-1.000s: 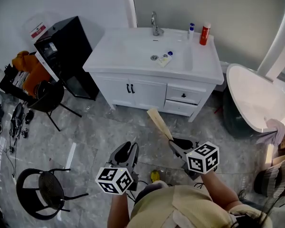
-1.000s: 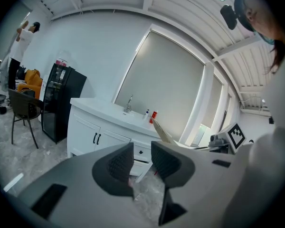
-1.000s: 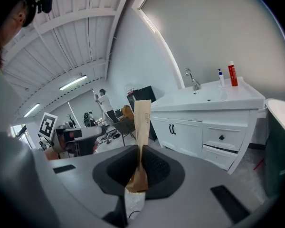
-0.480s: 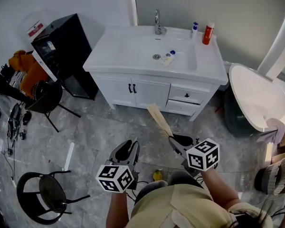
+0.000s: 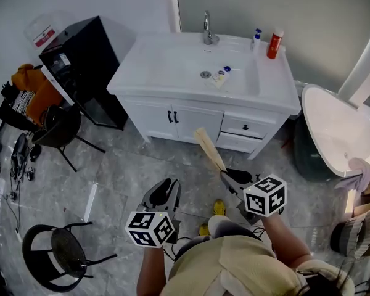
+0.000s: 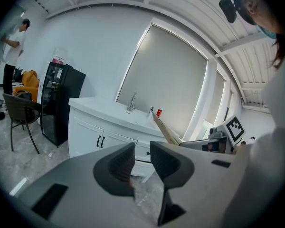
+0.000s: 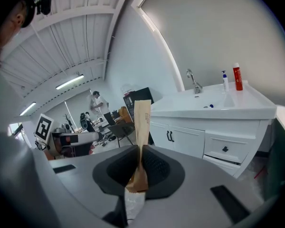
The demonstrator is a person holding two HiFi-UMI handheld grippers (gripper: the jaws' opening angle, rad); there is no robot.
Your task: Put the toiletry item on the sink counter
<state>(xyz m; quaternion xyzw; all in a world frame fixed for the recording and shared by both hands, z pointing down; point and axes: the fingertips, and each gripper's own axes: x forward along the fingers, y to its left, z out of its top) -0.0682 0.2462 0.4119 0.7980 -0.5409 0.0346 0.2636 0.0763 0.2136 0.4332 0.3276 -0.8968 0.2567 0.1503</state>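
Left gripper (image 5: 163,193) is over the floor, jaws slightly apart with nothing between them. Right gripper (image 5: 233,181) is beside it, jaws clamped on the lower end of the tan flat toiletry pack (image 5: 208,150). The pack angles up toward the white sink counter (image 5: 166,73), well apart from it. A red bottle (image 5: 274,44) stands at the counter's back right.
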